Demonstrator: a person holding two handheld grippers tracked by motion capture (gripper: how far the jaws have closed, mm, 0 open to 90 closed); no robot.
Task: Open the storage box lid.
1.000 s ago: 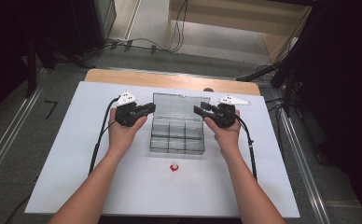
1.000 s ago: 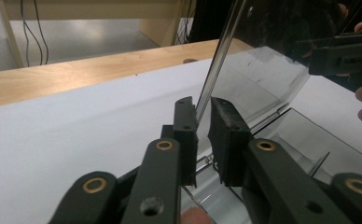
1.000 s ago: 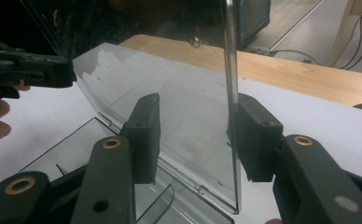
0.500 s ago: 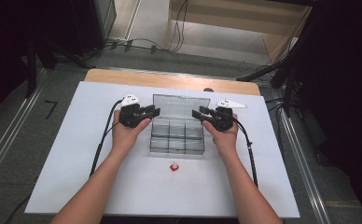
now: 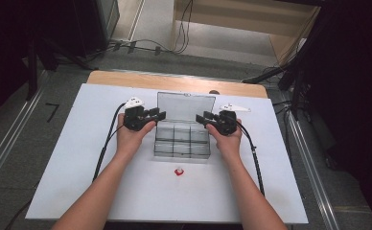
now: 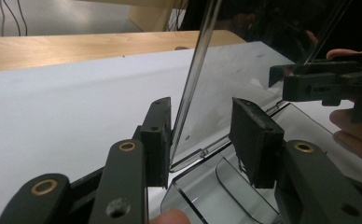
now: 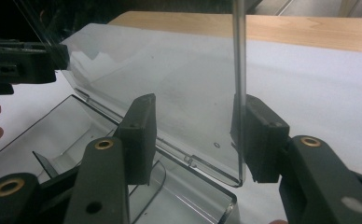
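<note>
A clear plastic compartment box (image 5: 181, 143) lies mid-table with its lid (image 5: 185, 106) standing upright. My left gripper (image 5: 157, 115) is at the lid's left edge and my right gripper (image 5: 201, 116) at its right edge. In the left gripper view the lid's edge (image 6: 195, 84) stands between the jaws of the left gripper (image 6: 202, 126), close to the left pad (image 6: 156, 135). These jaws have just been opening and are not clamped on it. In the right gripper view the right gripper (image 7: 200, 135) is open, with the lid's edge (image 7: 239, 93) beside the right pad (image 7: 258, 135).
A small red piece (image 5: 178, 171) lies on the white tabletop (image 5: 78, 167) just in front of the box. A wooden strip (image 5: 174, 82) runs along the table's far edge. Cables (image 5: 108, 139) trail from both grippers along the forearms.
Both hands stay at the lid's sides, hardly moved. The left gripper's jaws look slightly wider apart. The box and the red piece are where they were.
</note>
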